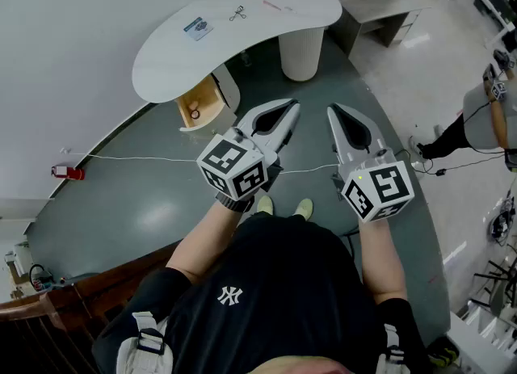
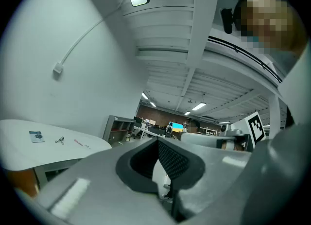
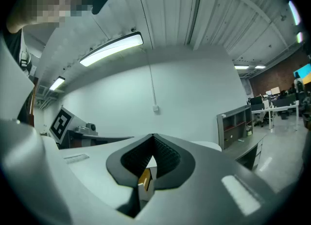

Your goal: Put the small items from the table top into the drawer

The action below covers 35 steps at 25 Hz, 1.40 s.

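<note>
- On the chest of the person's black shirt (image 1: 266,283), a white "NY" monogram is the only writing that can be read.
- Each gripper carries a cube with black-and-white square markers. They are patterns, not words.
- Left gripper (image 1: 292,106): jaw tips are together and nothing is between them. Its own view shows the ribbed pads (image 2: 171,161) meeting at the tip, with only the oval gap behind them.
- Right gripper (image 1: 331,109): jaw tips are together too, clamping nothing. It is held level with the left gripper, just beside it but apart from it.
- White curved table (image 1: 161,65) is ahead of both grippers, well apart from them, standing on a ribbed white pedestal (image 1: 303,51).
- Three small items lie spaced along the table top:
  - a card (image 1: 198,28) with blue print too small to read
  - a small scissor-like tool (image 1: 237,14)
  - a thin pink stick (image 1: 275,6)
- Wooden drawer (image 1: 206,94) hangs open under the table's near edge, with one small round thing (image 1: 194,112) inside.
- Grey floor lies between the person's feet and the table. A white cable (image 1: 145,157) runs across it to a red object (image 1: 69,172) by the wall.
- At the right edge a second person (image 1: 493,114) stands.
- A grey desk (image 1: 380,5) sits beyond the table.
</note>
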Motion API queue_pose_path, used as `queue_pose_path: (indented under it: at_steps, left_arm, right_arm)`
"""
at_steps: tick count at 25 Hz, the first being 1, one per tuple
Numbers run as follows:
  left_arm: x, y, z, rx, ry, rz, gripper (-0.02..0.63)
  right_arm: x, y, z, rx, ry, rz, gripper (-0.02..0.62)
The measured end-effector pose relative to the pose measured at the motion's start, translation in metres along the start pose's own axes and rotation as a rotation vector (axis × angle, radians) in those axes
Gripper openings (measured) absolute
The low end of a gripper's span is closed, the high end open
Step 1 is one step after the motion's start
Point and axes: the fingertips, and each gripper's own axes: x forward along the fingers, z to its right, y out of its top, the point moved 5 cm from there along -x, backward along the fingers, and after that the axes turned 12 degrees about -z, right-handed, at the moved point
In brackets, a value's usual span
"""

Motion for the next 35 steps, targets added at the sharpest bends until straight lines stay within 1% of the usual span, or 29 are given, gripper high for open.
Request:
queue_pose_path:
  at_steps: [11, 15, 21, 28, 32, 35]
  left_arm:
    - [0.028, 0.0, 0.017, 0.003, 0.027, -0.012, 0.006]
    - [0.044, -0.001, 0.016, 0.007, 0.04, -0.015, 0.006]
    - [0.066, -0.001, 0.008, 0.013, 0.049, -0.042, 0.006]
    - [0.098, 0.011, -0.024, 0.019, 0.035, -0.046, 0.006]
    - [0.122, 0.016, -0.049, 0.023, 0.014, -0.051, 0.006]
    - [0.144, 0.021, -0.078, 0.023, -0.001, -0.064, 0.006]
  right_arm:
    - [-0.019, -0.002, 0.034, 0.022, 0.023, 0.015, 0.023]
    - [-0.021, -0.005, 0.053, 0.03, 0.022, 0.027, 0.023]
    - [-0.014, -0.008, 0.073, 0.058, 0.018, 0.029, 0.023]
    - [0.017, -0.001, 0.098, 0.057, -0.001, 0.012, 0.023]
    - [0.041, 0.005, 0.116, 0.051, -0.021, 0.004, 0.023]
    - [0.069, 0.01, 0.133, 0.056, -0.038, -0.009, 0.023]
